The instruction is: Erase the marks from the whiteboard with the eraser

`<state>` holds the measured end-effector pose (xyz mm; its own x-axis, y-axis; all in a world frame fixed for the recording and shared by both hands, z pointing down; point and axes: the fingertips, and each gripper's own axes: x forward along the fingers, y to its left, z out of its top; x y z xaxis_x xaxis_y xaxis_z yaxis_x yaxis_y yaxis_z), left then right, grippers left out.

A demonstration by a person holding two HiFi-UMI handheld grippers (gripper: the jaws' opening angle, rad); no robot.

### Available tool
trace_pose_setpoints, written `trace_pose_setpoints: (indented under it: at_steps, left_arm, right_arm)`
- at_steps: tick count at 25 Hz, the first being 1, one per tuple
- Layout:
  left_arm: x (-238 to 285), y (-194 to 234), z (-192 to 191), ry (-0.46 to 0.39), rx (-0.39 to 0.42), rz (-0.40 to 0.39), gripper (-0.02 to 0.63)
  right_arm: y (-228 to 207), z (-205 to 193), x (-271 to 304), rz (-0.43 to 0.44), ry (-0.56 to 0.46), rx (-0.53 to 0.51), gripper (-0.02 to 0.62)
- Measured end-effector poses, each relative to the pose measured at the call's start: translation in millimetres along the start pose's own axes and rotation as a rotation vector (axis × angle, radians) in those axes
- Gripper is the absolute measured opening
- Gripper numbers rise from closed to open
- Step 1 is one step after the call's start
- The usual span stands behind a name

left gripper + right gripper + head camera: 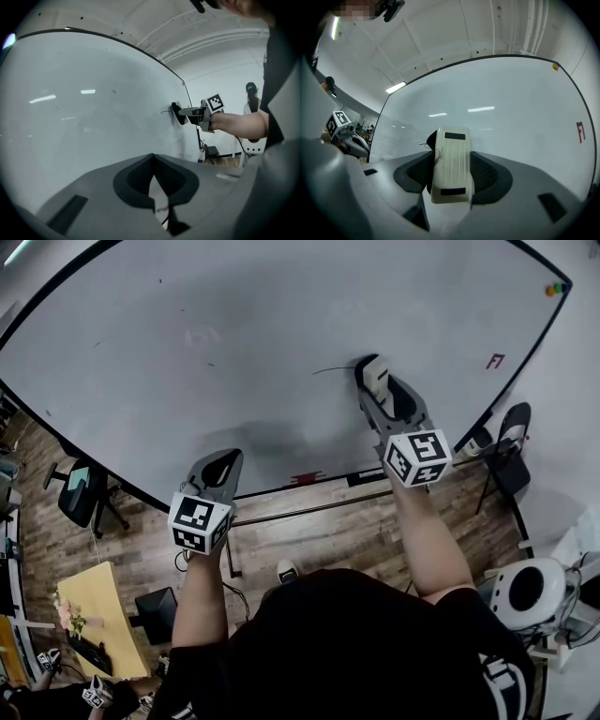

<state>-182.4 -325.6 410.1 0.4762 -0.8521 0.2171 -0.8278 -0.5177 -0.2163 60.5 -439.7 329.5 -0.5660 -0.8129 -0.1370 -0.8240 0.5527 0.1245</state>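
The whiteboard (234, 352) fills the upper head view. My right gripper (375, 381) is shut on a cream eraser (376, 374), whose dark felt side lies against the board. A thin black line (333, 369) runs just left of the eraser. In the right gripper view the eraser (451, 164) sits between the jaws, the black line (425, 144) at its left edge. My left gripper (223, 465) hangs low by the board's bottom edge, shut and empty. The left gripper view shows the eraser (177, 113) on the board and the right gripper (186, 112) behind it.
A red mark (494, 360) and small magnets (556, 289) sit near the board's right edge; faint smudges (202, 337) are upper middle. Below are the board's tray rail (309, 510), a black chair (80, 491), a yellow table (94, 615) and a folding chair (511, 442).
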Motion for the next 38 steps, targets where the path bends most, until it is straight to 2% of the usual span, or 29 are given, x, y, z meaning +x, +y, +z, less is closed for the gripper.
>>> trace_pose_setpoints:
  at_steps: [13,38]
  left_arm:
    - [0.1,7.0,-6.1,0.011,-0.002,0.0,0.009]
    - [-13.6,13.1,-16.9,0.02,-0.018,0.018,0.009]
  right_arm:
    - [0.6,-6.6,13.1,-0.021,-0.015,-0.058,0.233]
    - [14.8,2.0,21.0,-0.01,-0.024,-0.05,0.233]
